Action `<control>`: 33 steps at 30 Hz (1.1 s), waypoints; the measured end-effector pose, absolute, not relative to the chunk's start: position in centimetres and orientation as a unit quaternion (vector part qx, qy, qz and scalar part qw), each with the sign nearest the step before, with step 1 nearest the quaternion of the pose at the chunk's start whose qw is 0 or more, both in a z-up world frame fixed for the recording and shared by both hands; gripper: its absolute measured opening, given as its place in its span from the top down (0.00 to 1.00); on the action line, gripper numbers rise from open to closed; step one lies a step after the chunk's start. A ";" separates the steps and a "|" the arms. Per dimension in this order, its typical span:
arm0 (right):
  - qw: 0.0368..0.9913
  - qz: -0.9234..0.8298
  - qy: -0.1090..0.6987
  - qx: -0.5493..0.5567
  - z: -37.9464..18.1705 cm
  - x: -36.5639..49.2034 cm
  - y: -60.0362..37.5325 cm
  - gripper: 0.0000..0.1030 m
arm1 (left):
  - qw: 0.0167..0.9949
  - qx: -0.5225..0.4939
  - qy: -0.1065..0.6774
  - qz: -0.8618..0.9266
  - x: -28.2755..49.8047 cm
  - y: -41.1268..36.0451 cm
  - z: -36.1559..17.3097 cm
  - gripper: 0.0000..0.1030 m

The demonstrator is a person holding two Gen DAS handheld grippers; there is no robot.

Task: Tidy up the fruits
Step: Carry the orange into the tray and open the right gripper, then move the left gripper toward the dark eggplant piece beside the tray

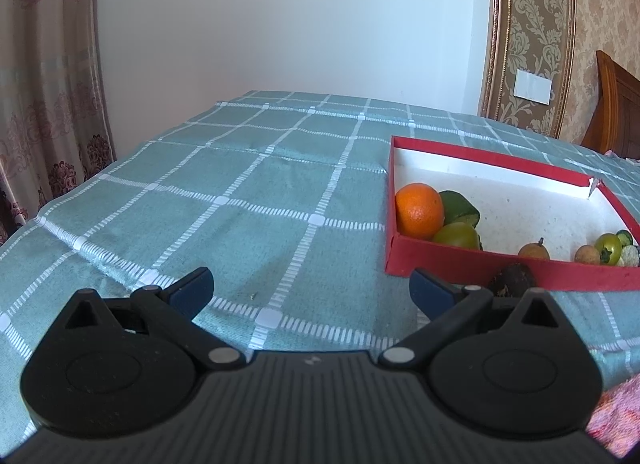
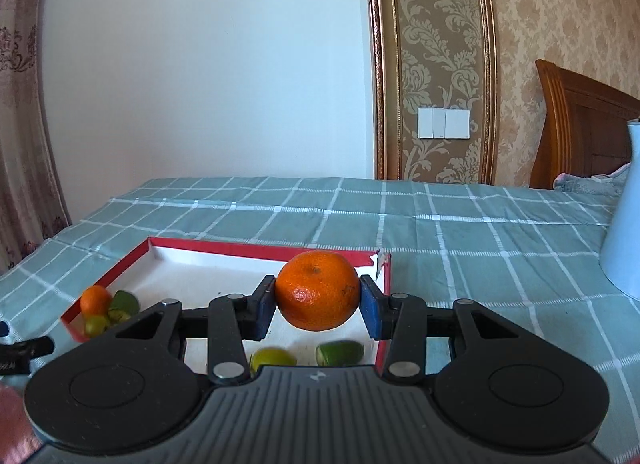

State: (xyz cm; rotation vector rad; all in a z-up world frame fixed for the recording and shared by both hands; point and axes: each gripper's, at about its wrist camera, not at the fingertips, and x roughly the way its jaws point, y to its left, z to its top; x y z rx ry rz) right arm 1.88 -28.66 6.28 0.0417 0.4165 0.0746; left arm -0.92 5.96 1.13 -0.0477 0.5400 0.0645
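A shallow red box (image 1: pixel 460 262) with a white inside lies on a green checked cloth. It holds an orange (image 1: pixel 419 210), green fruits (image 1: pixel 456 235) and several small brown and green fruits (image 1: pixel 608 248). A dark round fruit (image 1: pixel 512 279) lies on the cloth against the box's front wall. My left gripper (image 1: pixel 311 290) is open and empty, low over the cloth left of the box. My right gripper (image 2: pixel 317 306) is shut on a large orange (image 2: pixel 317 295), held above the red box (image 2: pixel 256 249). Under it lie a yellow-green fruit (image 2: pixel 272 357) and a green one (image 2: pixel 340 352).
A pale blue vase-like thing (image 2: pixel 624 232) stands on the cloth at the right. A wooden headboard (image 2: pixel 580 132) and patterned wall are behind. Curtains (image 1: pixel 44 84) hang at the left. A pink cloth (image 1: pixel 616 416) shows at the near right edge.
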 end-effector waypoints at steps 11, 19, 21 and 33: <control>0.962 0.013 0.271 0.018 2.9 7.8 -28.5 0.58 | 0.964 -0.022 0.263 0.028 -1.0 5.9 1.2 0.00; 0.955 0.000 0.294 0.035 1.1 9.4 -29.3 0.57 | 0.965 -0.022 0.262 0.026 -1.0 5.9 1.2 0.00; 0.955 0.002 0.294 0.035 1.0 9.2 -29.3 0.58 | 0.965 -0.023 0.262 0.027 -1.0 5.9 1.2 0.00; 0.971 -0.001 0.236 0.045 2.6 3.6 -30.4 0.42 | 0.964 -0.018 0.262 0.035 -1.1 5.7 1.1 0.00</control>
